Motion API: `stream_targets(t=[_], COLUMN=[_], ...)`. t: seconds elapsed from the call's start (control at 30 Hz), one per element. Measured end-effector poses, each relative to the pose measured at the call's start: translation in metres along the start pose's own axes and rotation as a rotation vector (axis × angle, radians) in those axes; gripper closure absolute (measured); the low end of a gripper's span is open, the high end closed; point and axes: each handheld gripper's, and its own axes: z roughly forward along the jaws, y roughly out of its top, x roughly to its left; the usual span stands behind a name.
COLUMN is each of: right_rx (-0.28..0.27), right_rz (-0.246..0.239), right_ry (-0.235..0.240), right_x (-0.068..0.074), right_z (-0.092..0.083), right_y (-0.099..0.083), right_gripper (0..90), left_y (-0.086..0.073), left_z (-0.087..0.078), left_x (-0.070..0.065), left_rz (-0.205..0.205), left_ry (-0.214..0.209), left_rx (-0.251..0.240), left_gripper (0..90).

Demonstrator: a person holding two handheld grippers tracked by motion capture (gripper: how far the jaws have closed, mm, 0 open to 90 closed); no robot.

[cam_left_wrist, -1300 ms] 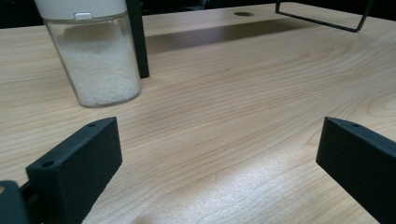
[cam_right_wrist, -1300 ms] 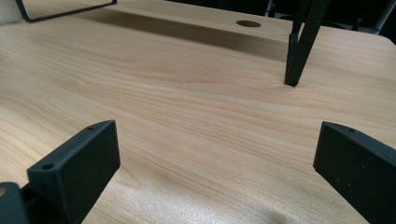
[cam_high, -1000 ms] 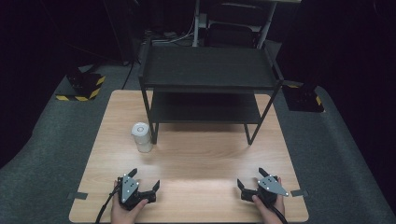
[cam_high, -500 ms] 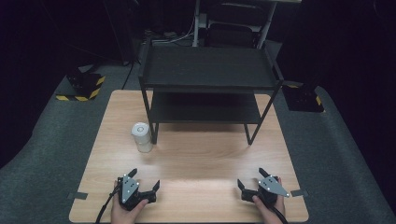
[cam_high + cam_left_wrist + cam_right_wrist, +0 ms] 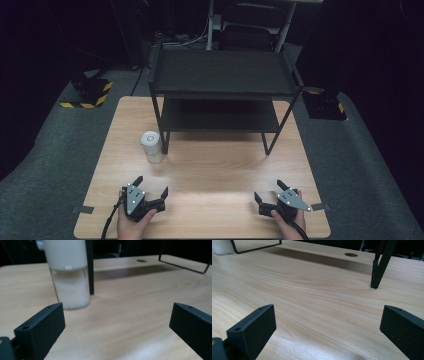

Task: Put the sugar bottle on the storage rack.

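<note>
Resting on desk (image 5: 210,165) near edge: your left claw (image 5: 150,187) and right claw (image 5: 268,191), jaws apart, empty. White-capped jar (image 5: 151,146) upright ahead of left claw, beside black shelf (image 5: 222,75) leg.

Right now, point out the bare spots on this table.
Bare wood lies between the left gripper and right gripper, reaching forward to the black shelf rack. It is crowded only by the white jar at the rack's front left leg.
</note>
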Motion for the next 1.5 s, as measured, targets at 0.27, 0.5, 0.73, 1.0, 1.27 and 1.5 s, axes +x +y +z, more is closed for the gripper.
stream_targets(t=[0.27, 0.5, 0.73, 1.0, 1.27, 1.5], right_rx=[-0.001, -0.003, -0.006, -0.014, -0.019, -0.024], right_rz=[-0.002, 0.000, 0.003, -0.013, -0.016, -0.015], right_ry=[0.002, 0.002, 0.003, 0.012, 0.017, 0.021], right_x=[0.000, 0.000, 0.000, -0.001, -0.002, -0.003], right_z=[0.000, 0.000, -0.001, -0.001, -0.001, -0.002], right_y=[0.000, -0.001, -0.001, -0.003, -0.003, -0.004], right_gripper=[0.2, 0.2, 0.1, 0.1, 0.1, 0.2], left_y=[0.012, 0.020, 0.025, 0.029, 0.034, 0.033], left_z=[0.007, 0.025, 0.049, 0.074, 0.095, 0.107], left_x=[-0.002, -0.001, 0.004, 0.008, 0.005, 0.004], left_rz=[0.011, 0.007, -0.009, -0.026, -0.030, -0.060], left_ry=[0.052, 0.103, 0.140, 0.164, 0.198, 0.235], left_rx=[-0.039, -0.047, -0.037, -0.027, -0.029, -0.041], left_gripper=[0.5, 0.5, 0.7, 3.0, 7.6, 20.1])
